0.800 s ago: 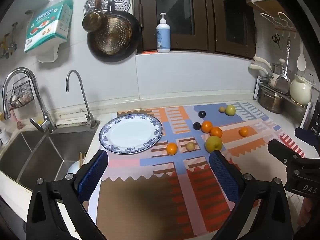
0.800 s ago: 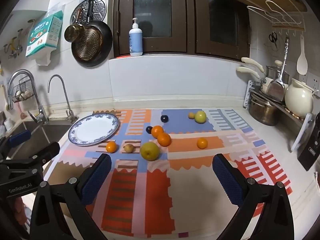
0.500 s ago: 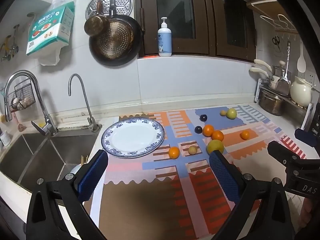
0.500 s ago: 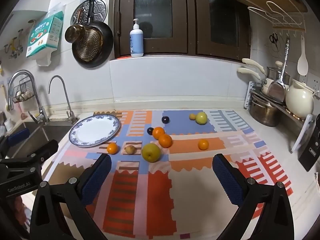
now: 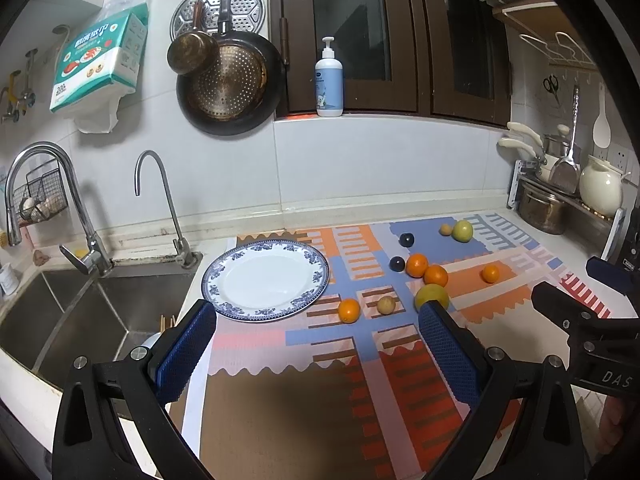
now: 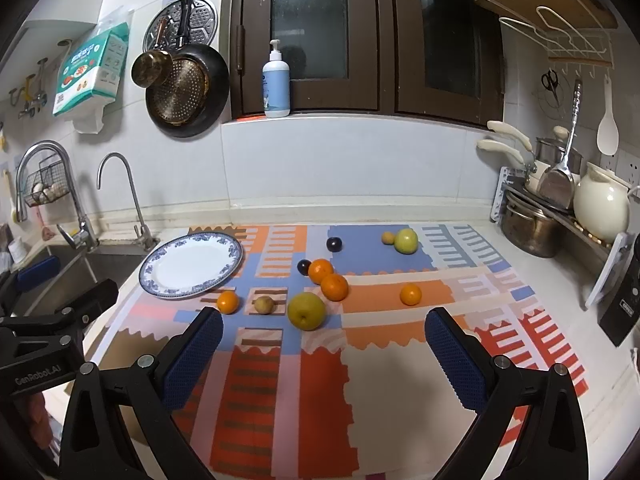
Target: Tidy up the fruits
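A blue-rimmed white plate (image 5: 224,305) (image 6: 154,282) lies bare at the left of a patterned mat. Loose fruit sits to its right: several oranges, one nearest the plate (image 5: 349,310) (image 6: 227,302), a small brown fruit (image 6: 264,305), a big yellow fruit (image 5: 431,295) (image 6: 306,310), two dark plums (image 6: 333,244), and a green fruit (image 6: 406,241) at the back. My left gripper (image 5: 316,344) is open and empty, above the mat's near edge. My right gripper (image 6: 322,340) is open and empty, in front of the fruit.
A steel sink (image 5: 80,312) with two taps (image 5: 160,200) lies left of the plate. A pot rack with a cream jug (image 6: 600,208) stands at the right. Pans hang on the back wall, and a soap bottle (image 6: 276,80) stands on the sill.
Both views have shifted slightly: the plate and fruit sit a little higher and farther in the left wrist view. Both grippers stay open and nothing on the mat has moved.
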The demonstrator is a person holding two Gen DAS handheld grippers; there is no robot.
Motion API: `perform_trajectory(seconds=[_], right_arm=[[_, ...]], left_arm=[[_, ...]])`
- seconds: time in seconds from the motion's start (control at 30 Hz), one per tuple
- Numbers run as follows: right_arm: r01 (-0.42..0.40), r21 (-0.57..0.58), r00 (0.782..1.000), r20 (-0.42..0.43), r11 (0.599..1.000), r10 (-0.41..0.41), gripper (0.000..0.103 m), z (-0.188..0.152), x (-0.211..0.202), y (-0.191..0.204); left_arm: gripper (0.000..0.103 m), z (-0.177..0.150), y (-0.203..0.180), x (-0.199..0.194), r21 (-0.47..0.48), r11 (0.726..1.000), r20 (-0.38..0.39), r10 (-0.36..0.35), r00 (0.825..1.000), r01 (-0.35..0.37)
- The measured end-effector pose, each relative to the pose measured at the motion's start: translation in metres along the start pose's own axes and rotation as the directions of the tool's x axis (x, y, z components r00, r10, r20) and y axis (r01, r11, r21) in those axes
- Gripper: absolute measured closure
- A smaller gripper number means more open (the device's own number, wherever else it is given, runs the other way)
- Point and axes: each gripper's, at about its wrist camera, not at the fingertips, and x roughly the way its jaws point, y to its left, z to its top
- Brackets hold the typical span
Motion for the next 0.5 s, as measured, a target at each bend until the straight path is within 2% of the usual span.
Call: perform_trajectory(seconds=[0.5], right_arm=[[-0.001,-0.008,1.000,0.013,1.000,0.002,0.001,0.0037,0.0008,0.0053]], left_arm=[[0.000,0.0017,0.0025,0.0014,0.000,1.000,0.002,-0.001,1.000,0.001]])
